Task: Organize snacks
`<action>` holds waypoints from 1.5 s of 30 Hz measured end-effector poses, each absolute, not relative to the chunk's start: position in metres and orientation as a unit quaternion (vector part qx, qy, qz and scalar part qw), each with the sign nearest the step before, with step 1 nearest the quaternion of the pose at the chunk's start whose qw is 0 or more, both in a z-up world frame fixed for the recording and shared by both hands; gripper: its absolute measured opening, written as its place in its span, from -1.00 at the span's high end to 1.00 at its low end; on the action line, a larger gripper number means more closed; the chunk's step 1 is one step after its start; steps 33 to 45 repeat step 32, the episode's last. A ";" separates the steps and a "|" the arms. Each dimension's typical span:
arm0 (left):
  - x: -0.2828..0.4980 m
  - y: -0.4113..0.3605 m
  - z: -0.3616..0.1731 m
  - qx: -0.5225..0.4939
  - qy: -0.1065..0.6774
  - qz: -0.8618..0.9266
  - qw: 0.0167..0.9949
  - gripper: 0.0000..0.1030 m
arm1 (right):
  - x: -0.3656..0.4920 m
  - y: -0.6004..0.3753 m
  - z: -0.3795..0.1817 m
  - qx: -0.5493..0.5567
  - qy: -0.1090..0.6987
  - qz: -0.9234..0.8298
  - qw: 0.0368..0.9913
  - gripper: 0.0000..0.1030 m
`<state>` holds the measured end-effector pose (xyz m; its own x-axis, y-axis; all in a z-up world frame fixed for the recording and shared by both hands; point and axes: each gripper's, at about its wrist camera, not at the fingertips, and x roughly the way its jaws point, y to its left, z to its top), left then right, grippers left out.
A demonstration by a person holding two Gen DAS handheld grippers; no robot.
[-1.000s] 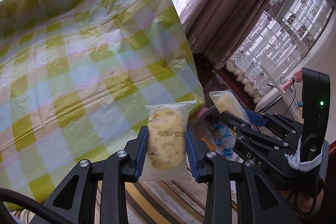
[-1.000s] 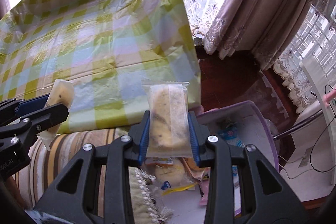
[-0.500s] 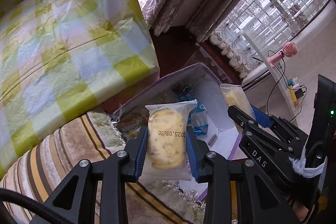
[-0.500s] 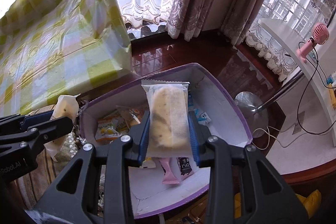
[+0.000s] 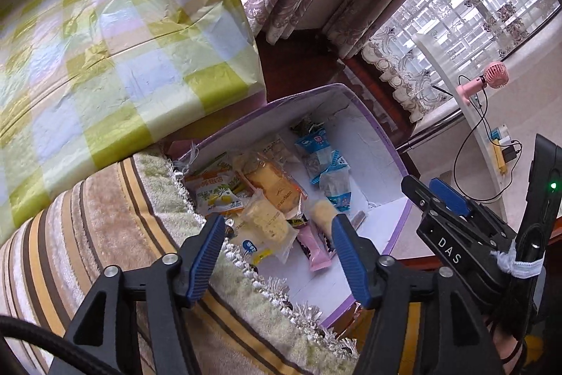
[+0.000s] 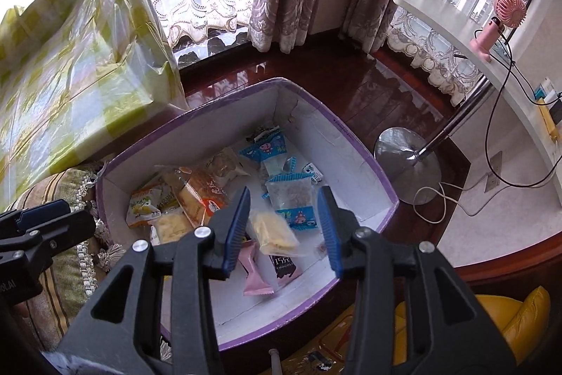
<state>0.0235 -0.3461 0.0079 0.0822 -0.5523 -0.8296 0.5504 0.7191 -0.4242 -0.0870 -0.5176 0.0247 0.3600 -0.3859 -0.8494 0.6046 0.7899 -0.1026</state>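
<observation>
A purple-rimmed white box point(image 6: 365, 160) holds several wrapped snacks. It also shows in the left wrist view point(image 5: 386, 143). My left gripper point(image 5: 277, 255) is open and empty above the box's near left side. A clear-wrapped yellow cake point(image 5: 267, 224) lies in the box below it. My right gripper point(image 6: 284, 227) is open and empty over the box. Another yellow cake in clear wrap point(image 6: 272, 232) lies between its fingers, in the box. Blue packets point(image 6: 291, 195), a pink bar point(image 6: 256, 273) and an orange packet point(image 6: 144, 202) lie around them.
A table under a green-checked cloth point(image 5: 105, 41) stands left of the box. A striped fringed cushion point(image 5: 105, 217) lies at the box's near left. A chrome stand base point(image 6: 407, 164) and cables sit on the floor at the right. A pink fan point(image 6: 505, 13) stands on a white shelf.
Both grippers have opened and let go of their yellow cake packets, which now lie in the box. Both grippers have come nearer over the box.
</observation>
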 end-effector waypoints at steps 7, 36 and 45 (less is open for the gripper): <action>-0.001 -0.337 0.019 0.019 0.550 -0.371 0.748 -0.56 | -0.099 -0.511 0.030 0.114 0.478 -0.301 0.817 -0.03; -0.019 -0.352 0.019 0.058 0.532 -0.393 0.748 -0.98 | -0.115 -0.515 0.026 0.124 0.488 -0.312 0.806 -0.03; -0.019 -0.352 0.019 0.058 0.532 -0.393 0.748 -0.98 | -0.115 -0.515 0.026 0.124 0.488 -0.312 0.806 -0.03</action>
